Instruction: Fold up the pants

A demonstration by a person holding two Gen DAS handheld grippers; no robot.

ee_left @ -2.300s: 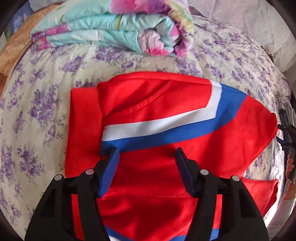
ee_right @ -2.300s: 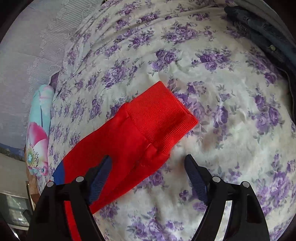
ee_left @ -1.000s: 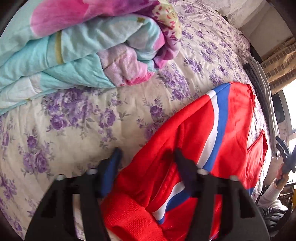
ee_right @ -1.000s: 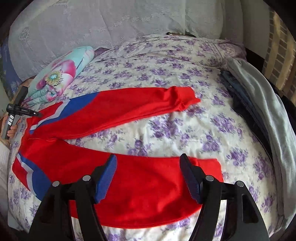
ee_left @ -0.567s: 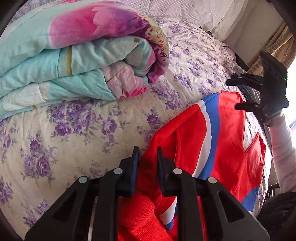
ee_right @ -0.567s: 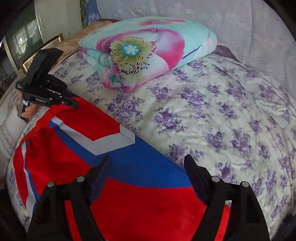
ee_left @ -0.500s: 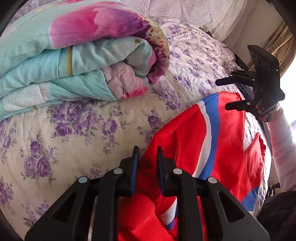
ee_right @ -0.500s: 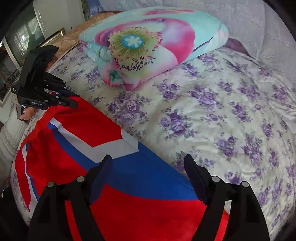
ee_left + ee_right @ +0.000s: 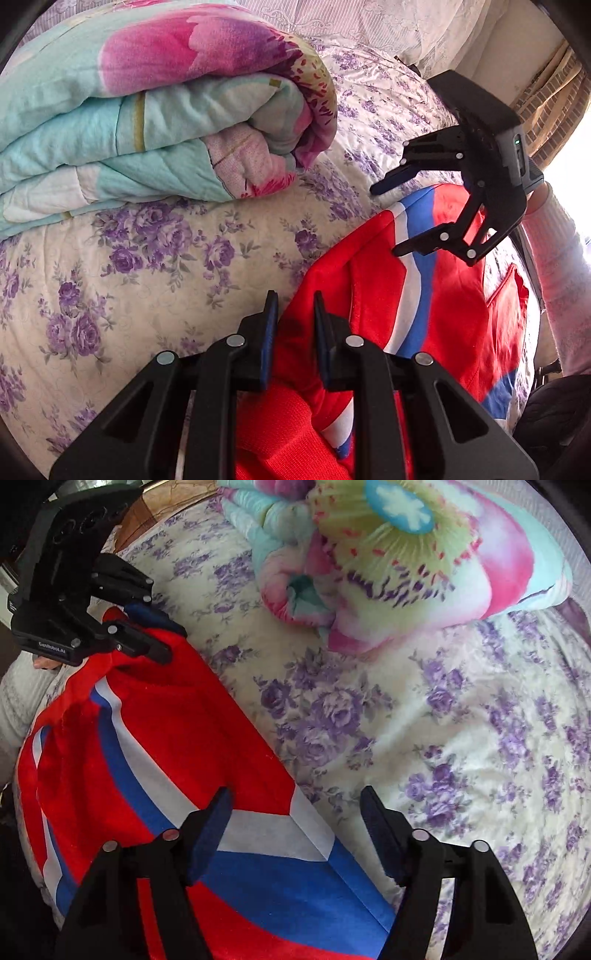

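Pinching a waist corner: left gripper (image 9: 293, 314) is nearly closed on the red pants (image 9: 436, 314) | right gripper (image 9: 295, 823) hangs wide open, holding nothing, over the far edge | pants stretch lengthwise between both across the floral bedspread (image 9: 461, 738)

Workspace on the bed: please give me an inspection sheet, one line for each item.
Surface: bed with purple-flowered cream bedspread.
Job's things: red pants with blue and white stripes, lying spread out.
Clutter: folded turquoise and pink floral quilt, apart from the pants.
Grippers: left gripper shut on the pants' edge; right gripper open above the pants' stripe.
Cables: nothing seen.
Surroundings: white lace fabric behind the bed.
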